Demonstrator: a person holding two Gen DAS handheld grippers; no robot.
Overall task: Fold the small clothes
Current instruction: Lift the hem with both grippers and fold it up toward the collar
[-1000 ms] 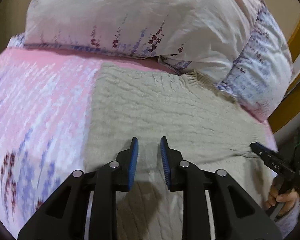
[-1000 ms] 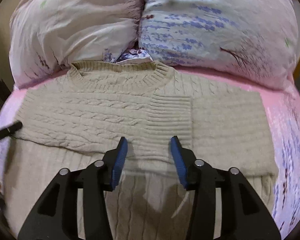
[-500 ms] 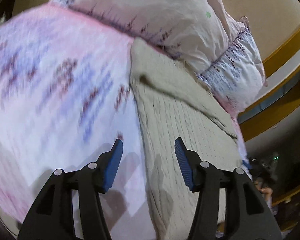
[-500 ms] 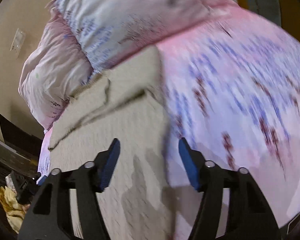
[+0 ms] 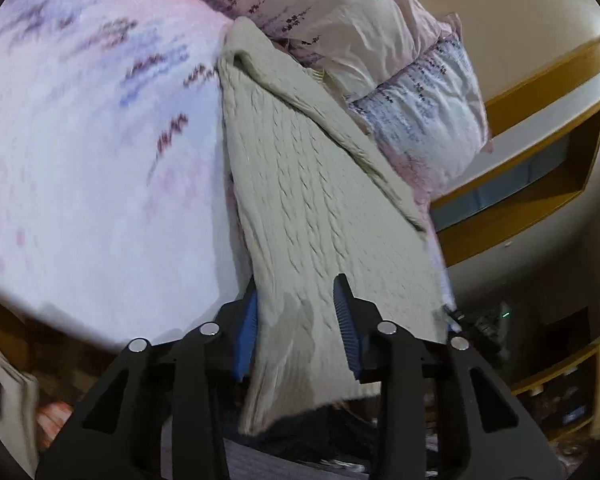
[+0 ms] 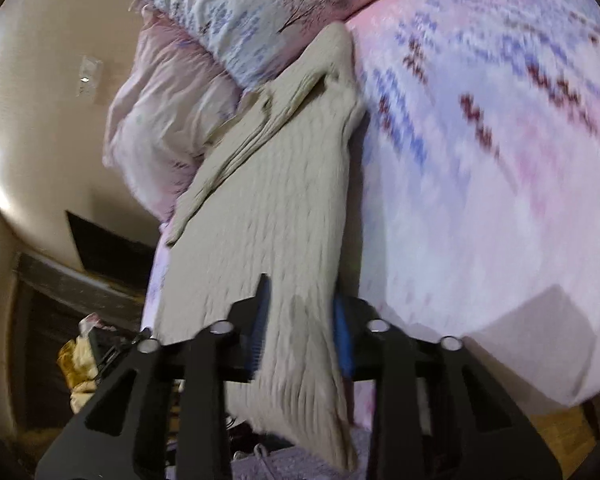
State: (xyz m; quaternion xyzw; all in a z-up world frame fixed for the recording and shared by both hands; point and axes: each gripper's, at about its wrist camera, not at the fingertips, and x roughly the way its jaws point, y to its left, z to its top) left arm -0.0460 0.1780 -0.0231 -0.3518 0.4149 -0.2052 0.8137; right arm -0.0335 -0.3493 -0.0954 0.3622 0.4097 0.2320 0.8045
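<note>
the beige cable-knit sweater point(image 5: 316, 208) lies on the pink-and-lilac patterned bedspread point(image 5: 92, 152), its hem hanging over the bed's edge, its collar end against the floral pillows point(image 5: 340, 12). the left gripper point(image 5: 298, 320) is closing around the hem corner, cloth between its blue pads, right pad still apart. the right gripper point(image 6: 300, 320) is closing on the opposite hem corner, pads pressing the knit.

Both tools look alike: the left gripper point(image 5: 298, 300) and the right gripper point(image 6: 300, 304) each have two matte black plastic arms with triangular cut-outs, round silver screws point(image 5: 209, 328) at the joints, and ribbed blue pads point(image 5: 247, 330) lining the inner finger faces.
</note>
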